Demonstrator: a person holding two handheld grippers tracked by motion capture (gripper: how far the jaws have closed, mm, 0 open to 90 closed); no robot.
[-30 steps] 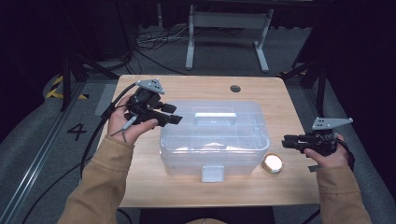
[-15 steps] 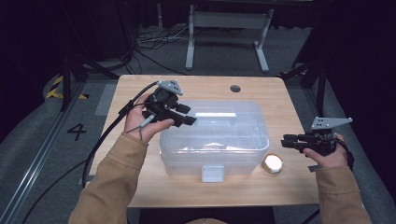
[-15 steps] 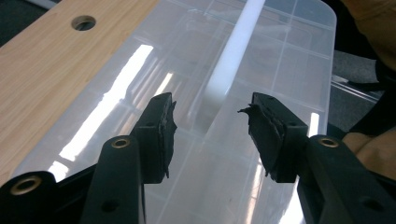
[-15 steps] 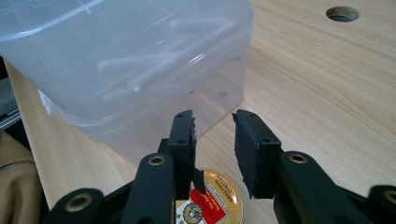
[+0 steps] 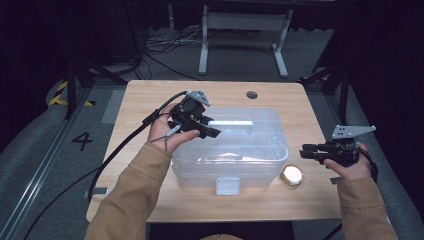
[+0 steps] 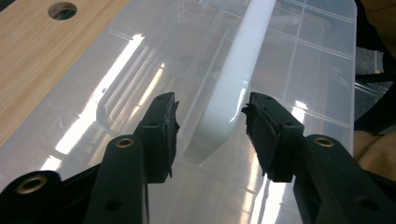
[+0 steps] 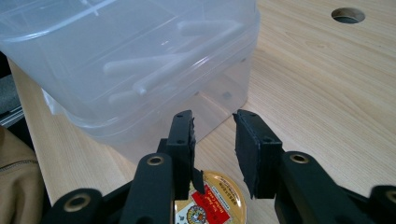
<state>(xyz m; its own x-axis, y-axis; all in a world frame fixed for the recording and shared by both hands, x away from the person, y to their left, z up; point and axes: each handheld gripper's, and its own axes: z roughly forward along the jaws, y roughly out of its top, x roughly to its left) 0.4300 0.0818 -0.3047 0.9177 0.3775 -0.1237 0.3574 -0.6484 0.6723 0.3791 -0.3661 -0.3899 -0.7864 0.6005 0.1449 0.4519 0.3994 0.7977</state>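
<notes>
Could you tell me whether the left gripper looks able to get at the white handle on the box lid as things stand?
Probably yes: the left gripper hangs open astride the white handle, nothing between.

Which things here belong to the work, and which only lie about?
In the job:
- clear plastic lidded box
- its white handle
- left gripper, open

Lying about:
- small round gold tin
- right gripper, open

box [image 5: 235, 150]: clear, white handle [image 6: 240, 70] | tin [image 7: 208, 203]: gold, red label | table [image 5: 150, 100]: light wood grain
</notes>
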